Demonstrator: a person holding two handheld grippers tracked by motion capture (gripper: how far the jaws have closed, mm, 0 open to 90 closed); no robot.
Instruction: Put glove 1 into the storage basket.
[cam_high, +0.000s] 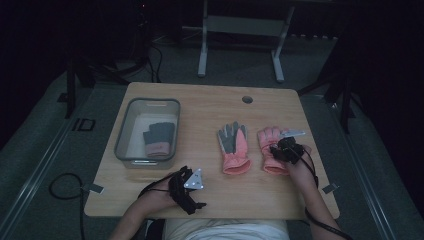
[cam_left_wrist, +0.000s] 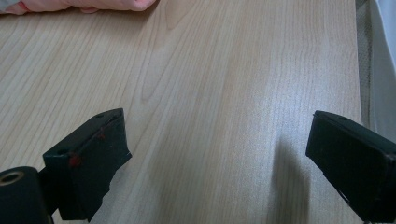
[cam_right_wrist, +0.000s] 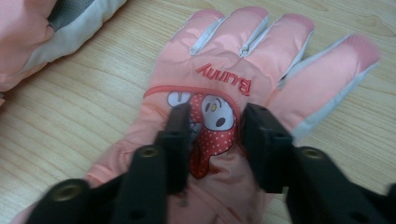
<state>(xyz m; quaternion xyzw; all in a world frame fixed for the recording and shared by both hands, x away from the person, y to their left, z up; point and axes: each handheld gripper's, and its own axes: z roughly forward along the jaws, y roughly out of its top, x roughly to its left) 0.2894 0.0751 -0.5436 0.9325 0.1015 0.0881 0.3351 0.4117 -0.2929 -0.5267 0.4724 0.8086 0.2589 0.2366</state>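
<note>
High view looks forward and down over the whole table (cam_high: 210, 200); left gripper view skims bare tabletop from close in; right gripper view sits very near the pink glove (cam_right_wrist: 233, 88), also seen from above (cam_high: 272, 145).

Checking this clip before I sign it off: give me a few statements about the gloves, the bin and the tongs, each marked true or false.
1. The right tongs pinch the fabric of the pink glove with the Bunny print. True.
2. The left tongs hold a glove. False: their jaws stand wide apart over the bare table.
3. The grey bin holds a grey glove with a pink cuff. True.
4. Both pink gloves lie palm up. False: the second pink glove shows its grey palm, while the Bunny glove shows its printed back.
5. The bin stands between the two pink gloves. False: it stands left of both.
</note>
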